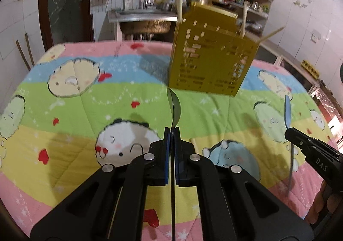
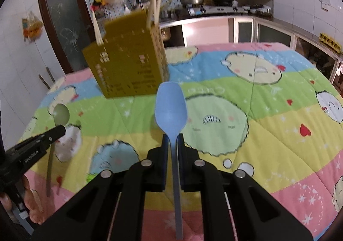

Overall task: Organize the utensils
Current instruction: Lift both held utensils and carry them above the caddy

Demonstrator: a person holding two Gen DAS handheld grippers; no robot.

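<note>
Green spoon [image 1: 174, 110] sits clamped in the left tongs [image 1: 171, 130], bowl edge-on and pointing ahead, held up above the quilt-covered surface [image 1: 85, 112]. Blue spoon [image 2: 170, 108] is pinched by its neck in the right tongs [image 2: 173, 137], bowl facing up, handle running back between the fingers. Straight ahead of both, the yellow perforated utensil holder [image 1: 208, 56] stands on the quilt with pale chopsticks [image 1: 179, 3] poking out of its top. It's blurred, so which compartment they occupy is unclear. Open quilt stretches on either side of the holder. The two tongs hang side by side, well apart. Beyond the far edge lies a metal sink [image 1: 145, 20].
</note>
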